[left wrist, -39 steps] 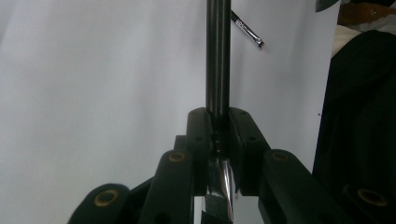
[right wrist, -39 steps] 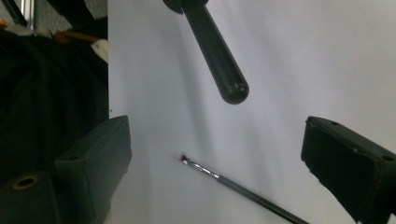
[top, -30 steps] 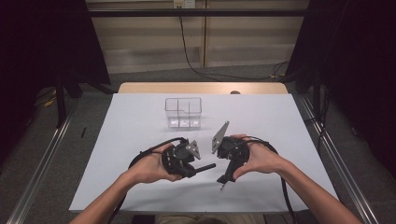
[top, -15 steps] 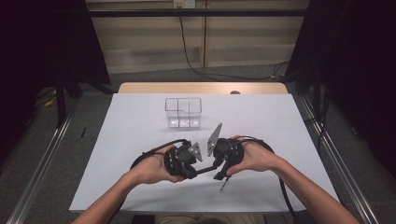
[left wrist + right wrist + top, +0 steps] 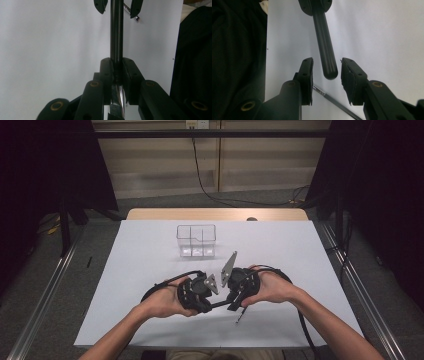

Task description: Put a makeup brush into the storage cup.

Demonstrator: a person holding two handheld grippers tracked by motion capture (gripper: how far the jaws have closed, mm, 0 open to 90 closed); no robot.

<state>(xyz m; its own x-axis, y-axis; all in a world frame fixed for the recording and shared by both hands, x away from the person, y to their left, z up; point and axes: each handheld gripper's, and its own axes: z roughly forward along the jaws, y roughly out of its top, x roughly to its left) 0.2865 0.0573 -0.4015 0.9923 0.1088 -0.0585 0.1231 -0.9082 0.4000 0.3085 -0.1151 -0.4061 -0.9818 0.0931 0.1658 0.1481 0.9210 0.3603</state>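
High view is looking down on a big white table (image 5: 150, 270) with a person's two forearms coming in from the bottom edge, so starting with the biggest stuff. Toward the far side of the table, a clear plastic box (image 5: 196, 240) with dividers is sitting well apart from the hands.

Closer in, the left gripper (image 5: 200, 295) and the right gripper (image 5: 235, 292) are facing each other, nearly meeting in the middle, with a black-handled tool (image 5: 220, 302) bridging between them just above the table.

In the left gripper view, the left one is clamping down tight on that tool (image 5: 116, 50), right where the black handle meets the shiny metal part, and the handle is sticking straight out toward the other gripper.

In the right gripper view, the rounded end of the handle (image 5: 325, 52) is sitting between the right gripper's (image 5: 327, 72) jaws. Those jaws have just been closing in, but there's a gap showing on both sides, so they aren't gripping it yet.

Smallest bit: a thin metal rod (image 5: 241, 315) is lying on the table just beneath the right gripper.
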